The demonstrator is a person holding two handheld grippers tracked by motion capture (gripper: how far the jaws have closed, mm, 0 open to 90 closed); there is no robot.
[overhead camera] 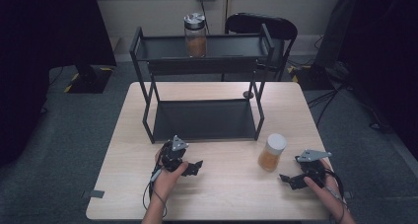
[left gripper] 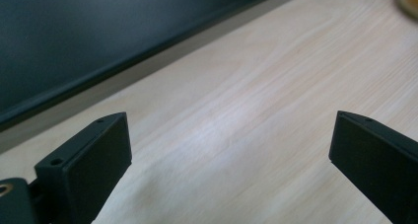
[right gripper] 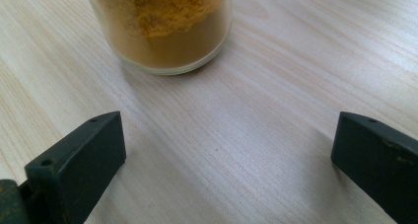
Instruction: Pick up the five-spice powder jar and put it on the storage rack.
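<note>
Two jars: one clear glass jar with a white lid and orange-brown powder (overhead camera: 272,152) stands upright on the table, right of centre and near the person; a second clear glass jar with a metal lid and similar powder (overhead camera: 195,35) sits on the top tier of the rack.
Rack: a black metal two-tier shelf rack (overhead camera: 203,65) stands at the far half of the pale wooden table (overhead camera: 222,194); its lower tier is bare.
Right gripper: the right gripper (overhead camera: 291,180) rests low at the near right, jaws spread wide and holding nothing; in the right gripper view the white-lidded jar's base (right gripper: 165,29) stands just ahead, apart from both jaws.
Left gripper: the left gripper (overhead camera: 194,167) lies near the table's middle, just in front of the rack, jaws wide apart and empty; its own view looks along bare wood beside the rack's dark lower shelf (left gripper: 98,36).
Done so far: one jar already sits on the rack, judging by how things lie.
Left to do: likely close on the white-lidded jar, lift it and set it on the rack; no grasp is made yet.
Stage: early, approach to the second jar.
</note>
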